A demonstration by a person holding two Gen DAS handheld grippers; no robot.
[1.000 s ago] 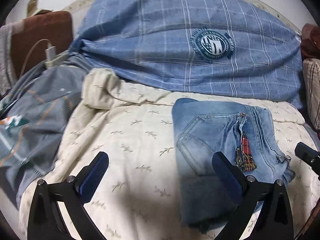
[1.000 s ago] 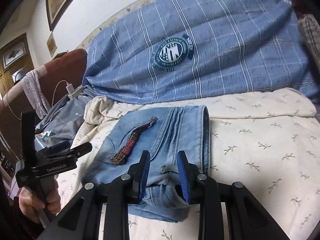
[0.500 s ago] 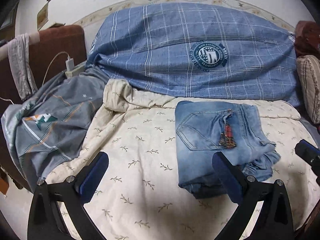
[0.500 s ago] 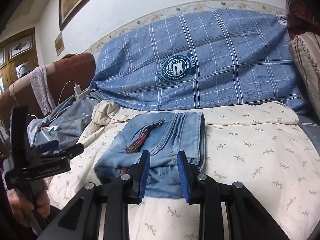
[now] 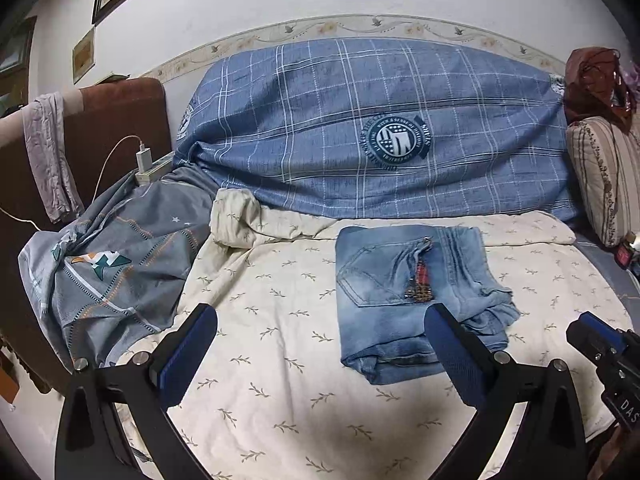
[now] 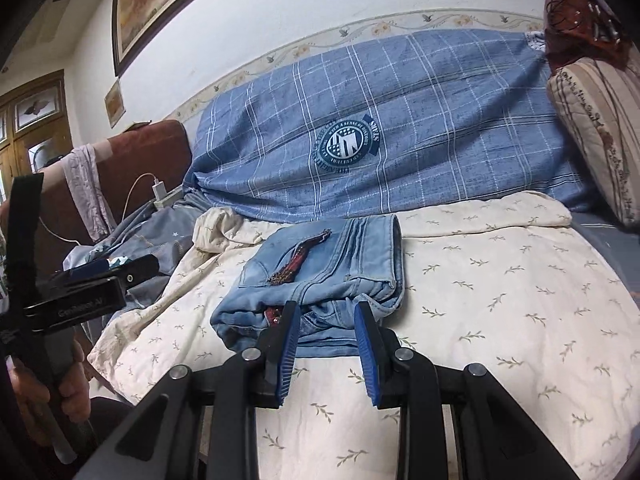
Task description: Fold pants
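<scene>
Fold stage: faded blue denim pants (image 5: 412, 300) lie as a compact folded stack on cream leaf-print bedsheet (image 5: 260, 360), centre-right | left gripper (image 5: 320, 356) wide open, empty | right gripper (image 6: 327, 354) partly open, empty, near the stack's near edge | remaining: judged little, near hem bunched.

One folded pair of jeans (image 5: 404, 300) lies on one cream sheet (image 5: 280, 360). There is one blue checked cover (image 5: 320, 140), one grey patterned cloth (image 5: 120, 264), one striped cushion (image 5: 600, 176), one white charger (image 5: 143, 157), and two tools: left tool (image 5: 320, 356), right tool (image 6: 327, 344).
</scene>
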